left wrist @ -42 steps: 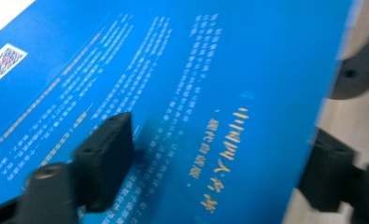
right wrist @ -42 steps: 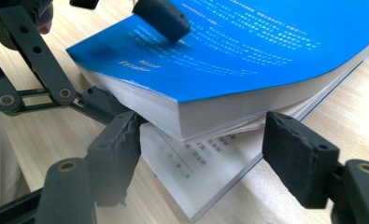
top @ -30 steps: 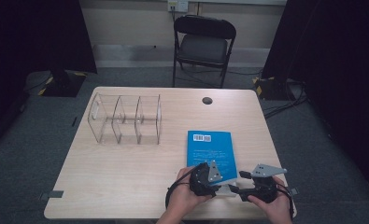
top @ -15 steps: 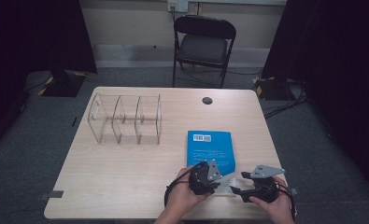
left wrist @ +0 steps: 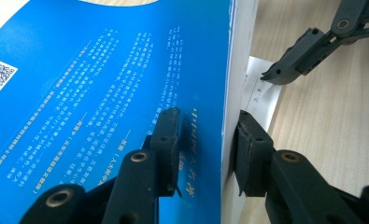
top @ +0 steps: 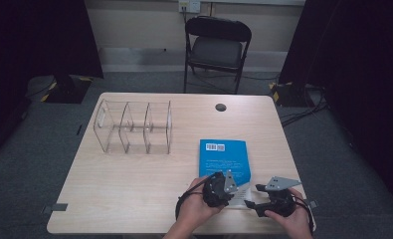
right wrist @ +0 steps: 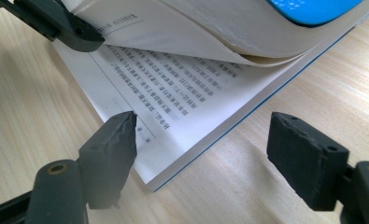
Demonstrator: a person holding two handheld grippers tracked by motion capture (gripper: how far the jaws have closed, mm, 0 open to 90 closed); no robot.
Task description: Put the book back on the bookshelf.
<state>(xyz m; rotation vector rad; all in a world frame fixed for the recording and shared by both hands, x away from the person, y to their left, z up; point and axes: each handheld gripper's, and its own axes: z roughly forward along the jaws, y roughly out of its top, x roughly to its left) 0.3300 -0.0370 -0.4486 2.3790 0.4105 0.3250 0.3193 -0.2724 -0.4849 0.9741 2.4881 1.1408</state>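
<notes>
A blue paperback book (top: 223,157) lies on the table near the front right. My left gripper (top: 223,186) is shut on the near corner of its cover and a thick stack of pages (left wrist: 102,79), and holds them lifted off the lower pages. One jaw presses the blue cover and the other the white page block, as the left gripper (left wrist: 205,135) view shows. My right gripper (top: 251,203) stands open just right of it. Its jaws straddle the corner of the printed pages (right wrist: 182,93) still lying flat, and the right gripper (right wrist: 210,140) holds nothing.
A clear acrylic organizer (top: 134,127) with three compartments stands on the table's back left. A black round grommet (top: 220,107) sits near the back edge. A folding chair (top: 216,47) stands behind the table. The front table edge lies just below both hands.
My left gripper has shifted slightly right and up with the book's corner in it. The right gripper has barely moved.
</notes>
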